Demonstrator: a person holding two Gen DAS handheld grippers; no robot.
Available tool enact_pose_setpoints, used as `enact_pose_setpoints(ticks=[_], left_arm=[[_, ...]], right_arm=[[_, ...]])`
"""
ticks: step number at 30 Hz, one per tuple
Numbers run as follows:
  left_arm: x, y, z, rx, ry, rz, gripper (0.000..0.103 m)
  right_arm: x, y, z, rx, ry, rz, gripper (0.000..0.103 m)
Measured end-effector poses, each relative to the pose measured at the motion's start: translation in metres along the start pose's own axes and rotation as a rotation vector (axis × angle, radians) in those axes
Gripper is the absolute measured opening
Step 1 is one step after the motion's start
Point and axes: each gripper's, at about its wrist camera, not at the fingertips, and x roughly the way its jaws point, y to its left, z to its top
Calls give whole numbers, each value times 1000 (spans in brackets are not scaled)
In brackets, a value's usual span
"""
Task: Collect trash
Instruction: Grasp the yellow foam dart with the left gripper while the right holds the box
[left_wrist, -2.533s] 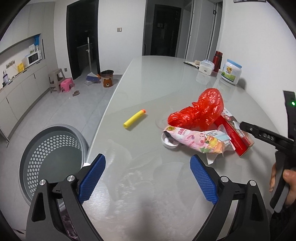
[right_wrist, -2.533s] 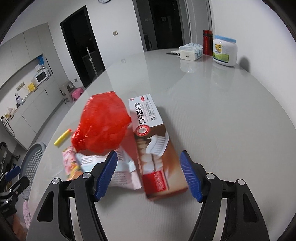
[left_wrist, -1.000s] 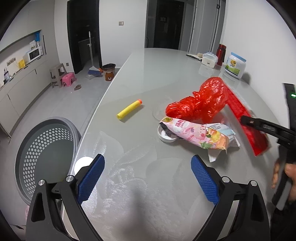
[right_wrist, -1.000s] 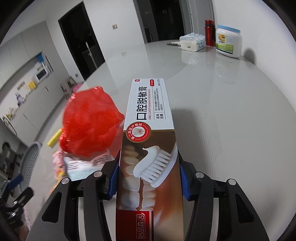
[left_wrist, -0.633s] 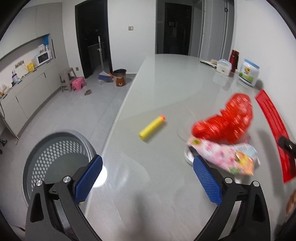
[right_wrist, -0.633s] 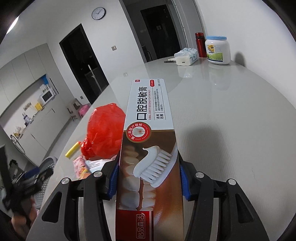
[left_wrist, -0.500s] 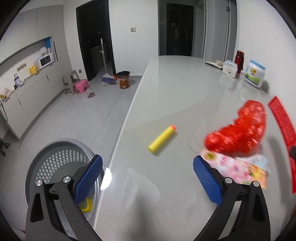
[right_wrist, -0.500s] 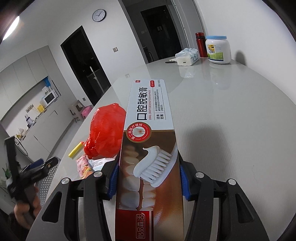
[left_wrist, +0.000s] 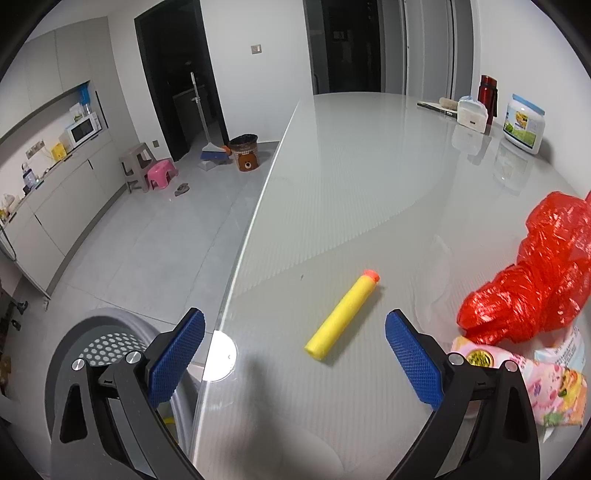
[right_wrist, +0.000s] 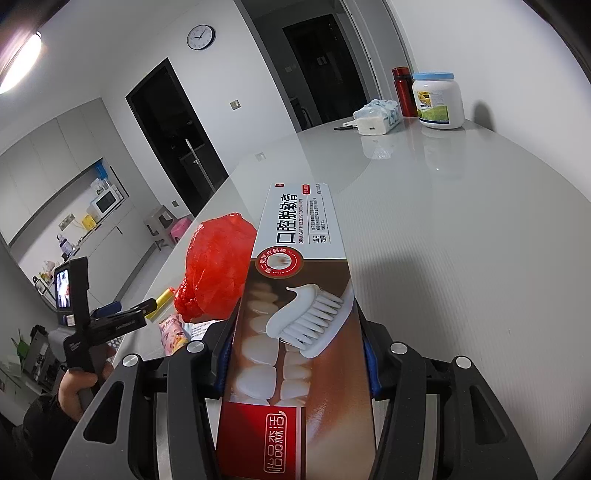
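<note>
The right gripper (right_wrist: 297, 365) squeezes a long toothpaste box (right_wrist: 295, 317), white on top with a picture of teeth and a brush, up off the table (right_wrist: 461, 236). The left gripper (left_wrist: 293, 354) is wide open and empty, above a yellow foam dart (left_wrist: 341, 314).

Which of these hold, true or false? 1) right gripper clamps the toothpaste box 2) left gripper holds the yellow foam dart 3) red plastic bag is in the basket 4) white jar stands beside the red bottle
1) True: the right gripper is shut on the toothpaste box.
2) False: the left gripper is open and empty; the yellow foam dart lies on the table.
3) False: the red plastic bag sits on the table; the basket is on the floor.
4) True: white jar, red bottle.
</note>
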Motion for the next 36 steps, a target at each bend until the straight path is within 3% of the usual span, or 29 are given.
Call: enact_pose_setpoints(ticks=[4,6,13,16,18,20,29,36], left_arm=[[6,0,3,-6,13,-17,90],[10,-2,4,1,29,-23,80],[16,-9,2,28,57,-31,62],[14,-12,2,34,59,-62,43],[13,-15,2,39,65,-81,24],[11,-18,1,45,73,-96,13],[-20,-20,-15,30,74,-147,13],[-59,-13,-31,31,26,-129,13]], right_arm=[[-2,1,0,-2,-2,2,51],[-3,2,0,-4,-6,3,51],[-3,2,0,-5,-8,6,51],[-4,2,0,-6,-8,6,51],[-4,1,0,-6,-9,7,51],[-4,1,0,-5,-9,7,51],[-8,4,1,2,-20,19,51],[-22,21,-6,-4,-41,45,51]])
